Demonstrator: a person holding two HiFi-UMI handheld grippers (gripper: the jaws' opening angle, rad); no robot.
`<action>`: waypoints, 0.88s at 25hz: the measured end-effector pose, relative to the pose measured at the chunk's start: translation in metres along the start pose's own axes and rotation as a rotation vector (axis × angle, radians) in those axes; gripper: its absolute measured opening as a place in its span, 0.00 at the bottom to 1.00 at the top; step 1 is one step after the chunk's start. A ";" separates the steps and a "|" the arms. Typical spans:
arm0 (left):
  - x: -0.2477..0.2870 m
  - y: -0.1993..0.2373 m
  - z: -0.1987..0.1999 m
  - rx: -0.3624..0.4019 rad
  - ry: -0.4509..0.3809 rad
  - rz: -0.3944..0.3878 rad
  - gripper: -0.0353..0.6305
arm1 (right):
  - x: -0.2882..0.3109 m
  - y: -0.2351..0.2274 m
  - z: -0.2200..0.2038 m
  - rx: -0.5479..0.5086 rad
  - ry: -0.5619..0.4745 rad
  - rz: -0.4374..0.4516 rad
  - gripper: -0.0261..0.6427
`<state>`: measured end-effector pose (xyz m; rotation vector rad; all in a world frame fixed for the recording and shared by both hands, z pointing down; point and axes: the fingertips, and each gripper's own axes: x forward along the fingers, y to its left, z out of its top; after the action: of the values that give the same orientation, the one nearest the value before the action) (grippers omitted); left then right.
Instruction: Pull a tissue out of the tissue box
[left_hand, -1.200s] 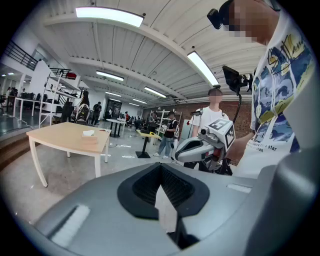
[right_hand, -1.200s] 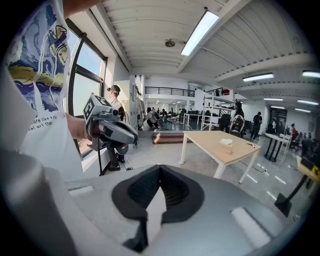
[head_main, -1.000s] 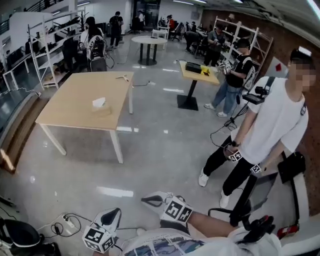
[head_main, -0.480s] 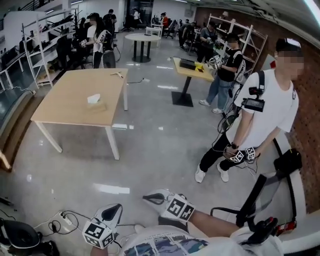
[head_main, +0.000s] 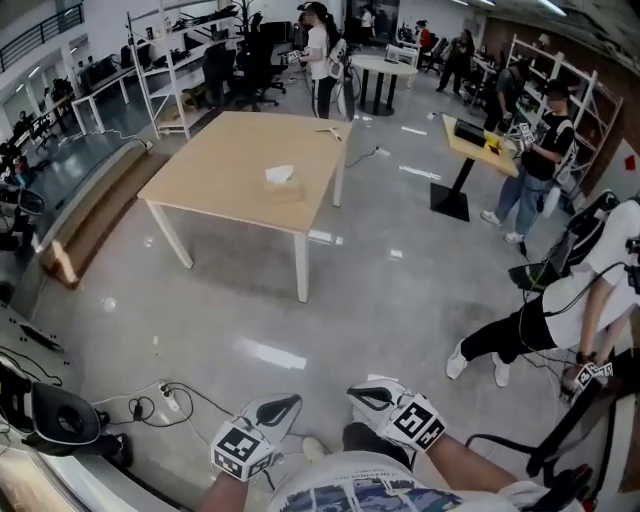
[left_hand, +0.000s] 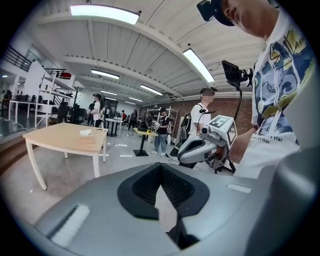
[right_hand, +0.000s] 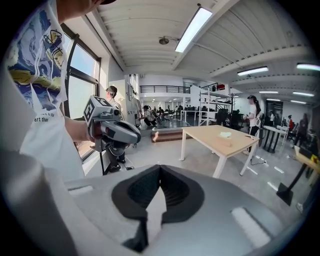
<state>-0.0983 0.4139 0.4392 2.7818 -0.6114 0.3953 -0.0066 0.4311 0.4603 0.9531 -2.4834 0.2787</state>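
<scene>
One pale wooden rectangular tabletop (head_main: 220, 175) on white legs stands on the glossy grey floor (head_main: 330, 300), well apart from both tools. Two grey hand-held grippers, each carrying one marker cube, are held low at the person's body above the floor. The left hand-held gripper (head_main: 288, 402) and the right hand-held gripper (head_main: 360, 393) are side by side. In each gripper view the two black pads are pressed together at the tips, with nothing between them. One pale tan tissue box (head_main: 283, 188) lies on the tabletop, right of centre and nearer the right edge. One white tissue (head_main: 279, 174) stands out of its top. One small pale object (head_main: 328, 130), too small to identify, lies near the far right corner.
</scene>
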 end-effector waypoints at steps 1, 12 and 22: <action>0.001 0.003 0.005 0.006 -0.011 0.013 0.06 | 0.001 -0.004 0.003 -0.018 -0.005 0.009 0.04; 0.016 0.033 0.016 0.019 -0.020 0.107 0.06 | 0.023 -0.040 0.021 -0.060 -0.044 0.052 0.04; 0.090 0.060 0.059 0.011 0.006 0.170 0.06 | 0.019 -0.133 0.034 -0.070 -0.080 0.110 0.04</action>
<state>-0.0339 0.3102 0.4251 2.7462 -0.8506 0.4426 0.0588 0.3104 0.4432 0.8151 -2.6051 0.1911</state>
